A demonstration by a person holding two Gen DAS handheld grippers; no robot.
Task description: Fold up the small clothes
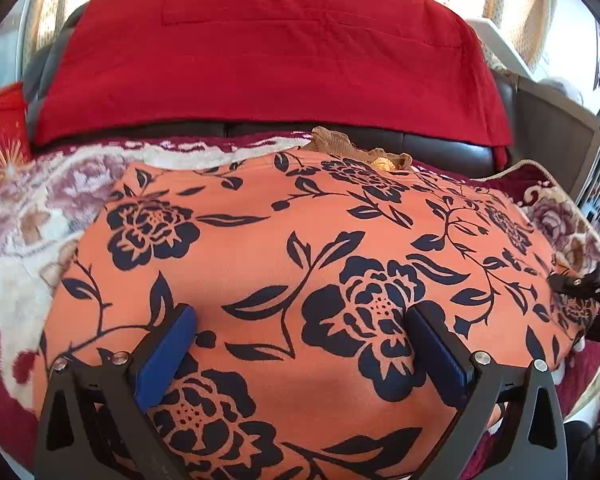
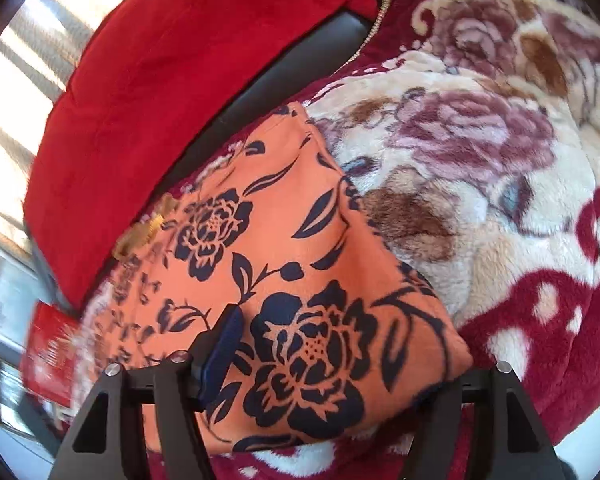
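Lying flat on a plush floral blanket (image 2: 480, 152), near a red cushion (image 1: 268, 52) at the far side: an orange garment (image 1: 284, 248) with dark blue flowers. Hovering over its near part, left gripper (image 1: 300, 324), jaws spread wide, grasping nothing. Clamped on its right corner, right gripper (image 2: 340, 356), one finger (image 2: 224, 348) showing, the other hidden under cloth.

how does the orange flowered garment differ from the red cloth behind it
The orange floral garment is printed with dark navy flowers and leaves; the red cloth is plain. The garment lies flat on the plush floral blanket, while the red cloth drapes over the dark sofa back. The garment has tan lace trim at its far edge; the red cloth shows only seams. Both are soft fabric spread smooth.
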